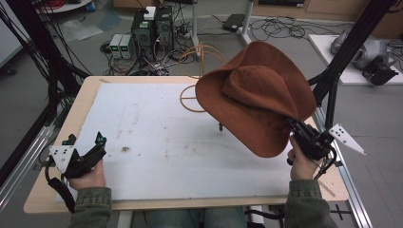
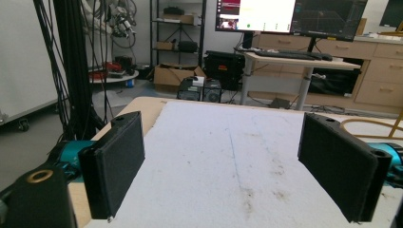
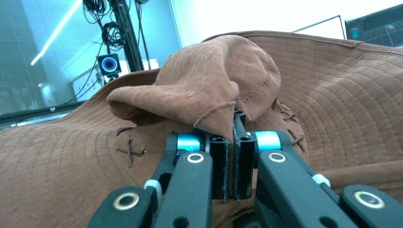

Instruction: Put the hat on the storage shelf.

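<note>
A brown wide-brimmed hat (image 1: 254,95) hangs tilted in the air over the table's right side. My right gripper (image 1: 295,129) is shut on its brim from below right. In the right gripper view the jaws are pressed together on a fold of the hat (image 3: 209,90) at the gripper's tip (image 3: 234,127). My left gripper (image 1: 97,142) rests low at the table's front left, open, with nothing between its pads (image 2: 116,161). A yellow wire hat stand (image 1: 202,71) stands at the table's far edge, partly hidden behind the hat.
A white foam sheet (image 1: 157,142) covers the wooden table (image 1: 43,199), stained near the middle. Black frame posts (image 1: 332,71) rise at the right and at the left. Computers and cables lie on the floor beyond the far edge.
</note>
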Motion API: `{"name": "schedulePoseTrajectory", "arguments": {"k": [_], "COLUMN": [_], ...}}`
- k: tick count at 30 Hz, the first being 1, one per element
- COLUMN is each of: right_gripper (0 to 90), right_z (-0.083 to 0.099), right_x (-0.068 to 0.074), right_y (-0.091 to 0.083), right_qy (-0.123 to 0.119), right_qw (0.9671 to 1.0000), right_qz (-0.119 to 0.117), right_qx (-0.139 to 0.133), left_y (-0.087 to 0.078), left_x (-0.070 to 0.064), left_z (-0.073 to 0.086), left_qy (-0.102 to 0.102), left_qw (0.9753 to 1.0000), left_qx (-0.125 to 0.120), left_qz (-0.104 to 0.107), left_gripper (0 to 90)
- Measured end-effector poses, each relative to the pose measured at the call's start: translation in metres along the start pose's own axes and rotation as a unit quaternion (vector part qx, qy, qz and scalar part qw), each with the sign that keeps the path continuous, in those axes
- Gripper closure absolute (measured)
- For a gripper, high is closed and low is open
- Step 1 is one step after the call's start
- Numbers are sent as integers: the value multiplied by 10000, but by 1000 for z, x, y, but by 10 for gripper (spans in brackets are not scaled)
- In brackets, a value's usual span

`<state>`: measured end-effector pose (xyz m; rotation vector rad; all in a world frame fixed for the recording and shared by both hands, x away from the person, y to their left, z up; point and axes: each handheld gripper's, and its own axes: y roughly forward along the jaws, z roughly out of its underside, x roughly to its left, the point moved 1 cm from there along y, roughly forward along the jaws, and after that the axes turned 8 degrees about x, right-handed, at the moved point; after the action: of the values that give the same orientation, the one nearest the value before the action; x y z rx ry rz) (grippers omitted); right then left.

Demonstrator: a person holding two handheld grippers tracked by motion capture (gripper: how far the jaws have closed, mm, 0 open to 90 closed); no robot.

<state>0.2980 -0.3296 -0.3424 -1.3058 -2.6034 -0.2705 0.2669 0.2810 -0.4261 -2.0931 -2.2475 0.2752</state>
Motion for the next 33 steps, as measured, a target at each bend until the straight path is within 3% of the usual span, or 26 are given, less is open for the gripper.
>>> {"name": "schedulePoseTrajectory", "arguments": {"k": [4,7,11,12,19,24,33], "right_gripper": [894,894,894,894,894,893,892], "right_z": [-16,-35,-46,-52,-63,-73,-81], "right_x": [4,10,16,20,32,39,53], "right_y": [15,37,53,63,94,130,174], "right_qy": [-134,-280,-350,-393,-501,-435,-502], "right_qw": [9999,9996,9994,9992,9987,9984,9979], "right_qz": [18,-23,-45,-62,-30,-15,-4], "right_qx": [-8,1,23,31,121,358,401], "left_y": [2,3,4,4,5,6,10], "left_x": [1,0,-2,-2,0,0,0], "left_z": [1,0,0,0,0,1,2], "left_qy": [-76,-98,-73,-71,-143,-186,-184], "left_qw": [10000,9999,9999,9999,9999,9998,9997], "left_qx": [12,6,3,3,-19,7,12], "left_qz": [17,49,96,103,88,103,147], "left_gripper": [160,160,160,160,160,159,160]}}
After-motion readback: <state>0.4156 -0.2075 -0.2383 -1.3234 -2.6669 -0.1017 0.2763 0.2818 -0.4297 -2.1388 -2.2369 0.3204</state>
